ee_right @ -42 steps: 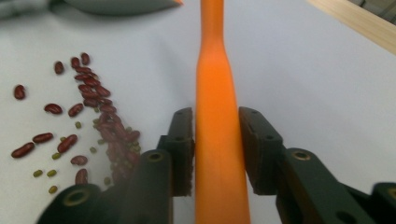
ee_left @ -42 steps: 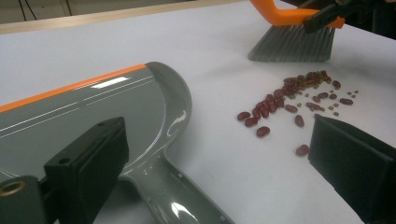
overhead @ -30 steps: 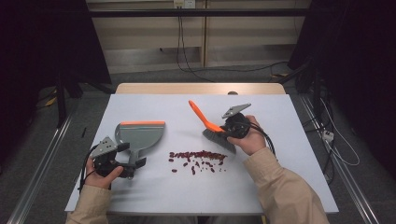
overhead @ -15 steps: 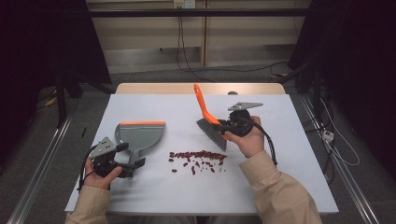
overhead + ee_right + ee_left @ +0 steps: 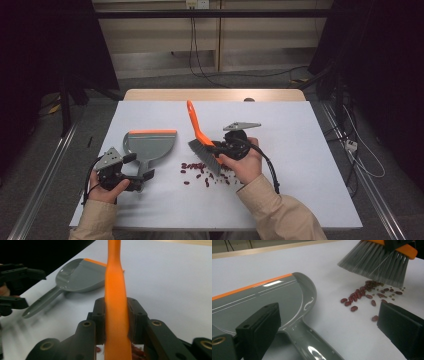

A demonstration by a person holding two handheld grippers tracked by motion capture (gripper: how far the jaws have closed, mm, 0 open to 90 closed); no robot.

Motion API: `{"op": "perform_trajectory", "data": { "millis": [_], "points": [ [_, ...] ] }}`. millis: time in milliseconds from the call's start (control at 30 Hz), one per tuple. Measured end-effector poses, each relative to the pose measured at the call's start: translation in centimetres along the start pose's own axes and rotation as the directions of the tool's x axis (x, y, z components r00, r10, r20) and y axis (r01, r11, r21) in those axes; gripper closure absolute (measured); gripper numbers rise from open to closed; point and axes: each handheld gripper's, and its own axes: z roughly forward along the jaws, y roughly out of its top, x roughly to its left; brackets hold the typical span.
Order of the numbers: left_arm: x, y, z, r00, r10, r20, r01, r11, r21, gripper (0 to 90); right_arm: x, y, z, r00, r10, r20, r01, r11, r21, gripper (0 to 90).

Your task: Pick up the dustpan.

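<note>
Beans (image 5: 205, 173) lie scattered on the bench (image 5: 310, 150), just right of the dustpan (image 5: 150, 145). Right gripper (image 5: 220, 148) fingers clench the brush (image 5: 199, 137) mid-sweep; left gripper (image 5: 142, 176) fingers are released around the dustpan's handle. Next, grip it and sweep leftward.

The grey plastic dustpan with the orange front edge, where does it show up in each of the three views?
High view: the grey plastic dustpan lies left of centre on the white table.
Left gripper view: dustpan at left, handle running to the bottom edge.
Right gripper view: dustpan at upper left.
Shared landmark: the orange-handled grey-bristled brush.
</note>
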Motion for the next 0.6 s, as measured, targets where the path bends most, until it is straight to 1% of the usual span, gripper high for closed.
{"op": "perform_trajectory", "data": {
  "millis": [67, 100, 133, 233, 333, 467, 567, 600],
  "points": [
    [0.0, 0.0, 0.0, 1.0000, -0.002, 0.003, 0.002, 1.0000, -0.001, 5.0, 0.7, 0.0, 0.2, 1.0000, 0.006, -0.006, -0.006, 1.000, 0.003, 71.7],
    [-0.1, 0.0, 0.0, 1.0000, -0.002, 0.004, 0.002, 1.0000, -0.001, 5.0, 1.1, 0.0, 0.3, 1.0000, -0.007, -0.006, 0.007, 1.000, 0.003, 71.7],
    [-0.1, 0.0, 0.0, 1.0000, -0.002, 0.004, 0.002, 1.0000, -0.001, 5.0, 1.4, 0.0, 0.4, 0.9999, -0.006, -0.008, 0.006, 1.000, 0.005, 71.8],
    [0.0, 0.0, 0.1, 1.0000, -0.003, 0.005, 0.003, 1.0000, 0.004, 4.9, 2.0, -0.1, 0.7, 0.9993, 0.016, -0.034, -0.016, 1.000, 0.003, 71.7],
    [0.0, 0.0, 0.1, 0.9999, -0.005, 0.009, 0.005, 1.0000, 0.000, 5.0, 2.4, -0.2, 1.0, 0.9994, 0.023, -0.024, -0.023, 1.000, 0.001, 71.8],
    [0.1, 0.0, 0.1, 0.9999, -0.013, 0.011, 0.013, 0.9999, -0.006, 5.0, 2.9, -0.3, 1.6, 0.9978, 0.052, -0.040, -0.052, 0.999, 0.001, 71.7],
    [0.1, 0.0, 0.1, 0.9999, -0.013, 0.011, 0.013, 0.9999, -0.009, 5.0, 3.5, -0.5, 2.2, 0.9968, 0.067, -0.043, -0.067, 0.998, 0.007, 71.8],
    [0.1, 0.1, 0.1, 0.9999, -0.012, 0.012, 0.012, 0.9999, -0.009, 5.0, 3.7, -0.6, 2.5, 0.9958, 0.079, -0.046, -0.079, 0.997, 0.009, 71.8]
  ]
}}
